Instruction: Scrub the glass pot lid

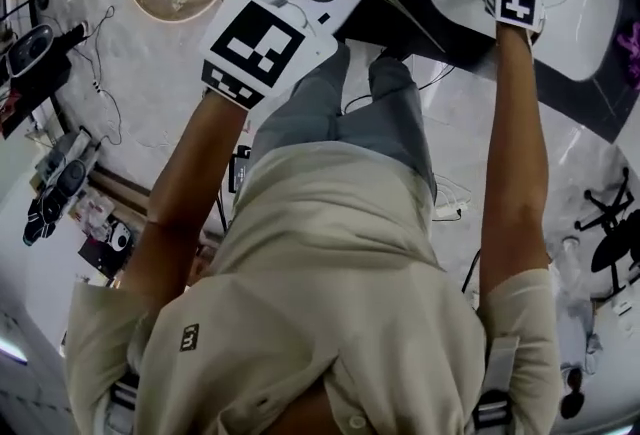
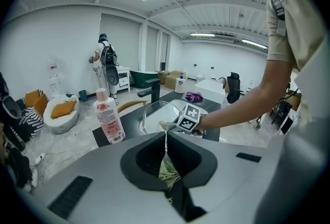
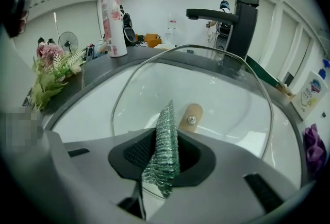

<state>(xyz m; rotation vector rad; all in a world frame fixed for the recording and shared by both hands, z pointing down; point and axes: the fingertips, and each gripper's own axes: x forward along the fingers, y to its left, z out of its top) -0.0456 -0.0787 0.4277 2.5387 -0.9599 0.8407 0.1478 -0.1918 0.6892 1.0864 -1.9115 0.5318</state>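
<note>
Right gripper view: one lid (image 3: 221, 91), one scrubber (image 3: 164, 151) clamped.

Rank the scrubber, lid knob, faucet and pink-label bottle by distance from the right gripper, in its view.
1. Scrubber, held in the right gripper.
2. Lid knob, just ahead, centre.
3. Faucet, back right, and pink-label bottle, back left: too close to call.
</note>
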